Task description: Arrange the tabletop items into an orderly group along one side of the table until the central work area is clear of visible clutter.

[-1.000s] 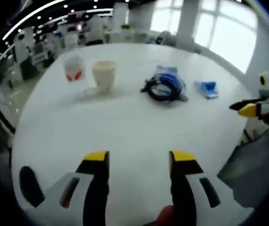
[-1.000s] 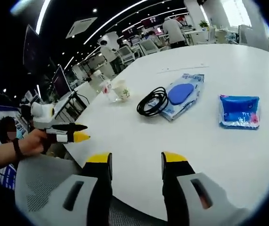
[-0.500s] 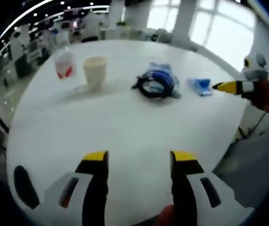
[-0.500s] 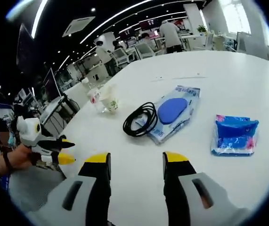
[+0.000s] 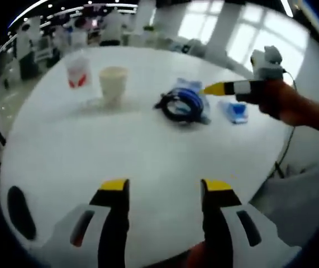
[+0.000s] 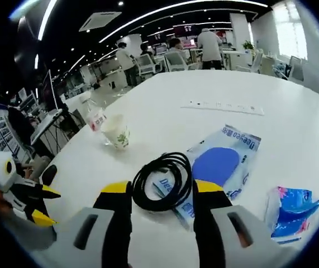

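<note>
On the round white table [image 5: 120, 145] stand a clear cup with a red label [image 5: 76, 72] and a cream cup [image 5: 113, 84]. To their right a black cable coil [image 5: 177, 106] lies on a flat blue pack [image 5: 193, 94], with a small blue packet [image 5: 236, 110] beyond. My left gripper [image 5: 165, 187] is open over the near table edge, holding nothing. My right gripper [image 5: 212, 88], held by a hand, hovers above the blue pack. In the right gripper view it [image 6: 160, 190] is open just before the cable coil [image 6: 162, 181], blue pack [image 6: 220, 164] and packet [image 6: 290, 209].
A white strip [image 6: 223, 106] lies flat on the far part of the table. The cream cup [image 6: 116, 133] and clear cup [image 6: 95, 118] stand near the left table edge. My left gripper [image 6: 48, 206] shows at the far left. People and chairs [image 6: 209, 44] fill the room behind.
My right gripper has moved in over the table, close up to the cable coil and blue pack. My left gripper has stayed near the table edge.
</note>
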`<state>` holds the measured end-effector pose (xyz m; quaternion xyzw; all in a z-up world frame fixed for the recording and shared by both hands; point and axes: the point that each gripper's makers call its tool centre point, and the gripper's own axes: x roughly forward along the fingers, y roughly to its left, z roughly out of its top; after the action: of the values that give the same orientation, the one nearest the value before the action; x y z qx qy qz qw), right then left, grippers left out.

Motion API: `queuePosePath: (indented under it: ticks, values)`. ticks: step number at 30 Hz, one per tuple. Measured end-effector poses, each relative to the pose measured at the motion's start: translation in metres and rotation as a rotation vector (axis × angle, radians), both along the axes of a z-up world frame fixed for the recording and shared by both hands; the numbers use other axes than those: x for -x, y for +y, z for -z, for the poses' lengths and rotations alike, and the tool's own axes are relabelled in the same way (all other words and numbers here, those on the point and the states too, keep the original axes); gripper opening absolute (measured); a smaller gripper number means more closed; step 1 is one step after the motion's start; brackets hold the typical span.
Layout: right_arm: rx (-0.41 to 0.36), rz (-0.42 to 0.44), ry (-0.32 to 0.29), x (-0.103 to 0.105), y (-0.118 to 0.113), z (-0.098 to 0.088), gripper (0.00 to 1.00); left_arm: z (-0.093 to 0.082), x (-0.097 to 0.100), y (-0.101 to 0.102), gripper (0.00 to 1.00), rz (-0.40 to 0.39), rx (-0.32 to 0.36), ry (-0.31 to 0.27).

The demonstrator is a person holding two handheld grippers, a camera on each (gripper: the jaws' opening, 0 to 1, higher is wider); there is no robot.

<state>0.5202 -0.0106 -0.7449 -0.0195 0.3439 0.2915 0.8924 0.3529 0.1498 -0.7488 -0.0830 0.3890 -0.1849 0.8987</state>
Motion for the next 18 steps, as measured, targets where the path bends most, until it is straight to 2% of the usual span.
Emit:
queuePosePath:
  ticks: [2,5,8,9,10,11,12,15,18]
  values:
    - [0.04,0.012,-0.004,-0.011,-0.002,0.006,0.48,-0.005,-0.005,0.004,0.49,-0.04,0.03,-0.019]
    - [0.052,0.013,0.009,-0.025,0.001,0.017,0.48,-0.007,-0.007,0.006,0.49,-0.067,0.072,-0.019]
    - [0.082,0.003,0.034,-0.032,0.003,0.031,0.48,-0.01,-0.007,0.006,0.49,-0.069,0.065,-0.035]
    - [0.086,0.003,0.036,-0.034,0.003,0.033,0.47,-0.011,-0.009,0.009,0.49,-0.069,0.032,-0.049]
    - [0.089,0.001,0.036,-0.037,0.005,0.036,0.46,-0.012,-0.012,0.015,0.49,-0.054,-0.055,-0.08]
    - [0.093,-0.006,0.032,-0.042,0.009,0.039,0.44,-0.012,-0.012,0.016,0.49,-0.022,-0.108,-0.092]
    - [0.108,-0.025,0.018,-0.046,0.012,0.042,0.44,-0.014,-0.012,0.014,0.49,0.005,-0.131,-0.106]
    - [0.154,-0.076,0.026,-0.039,0.018,0.048,0.44,-0.016,-0.011,0.007,0.51,0.004,-0.096,-0.11]
    - [0.185,-0.111,0.03,-0.041,0.023,0.057,0.44,-0.013,-0.011,0.008,0.53,0.029,-0.138,-0.109]
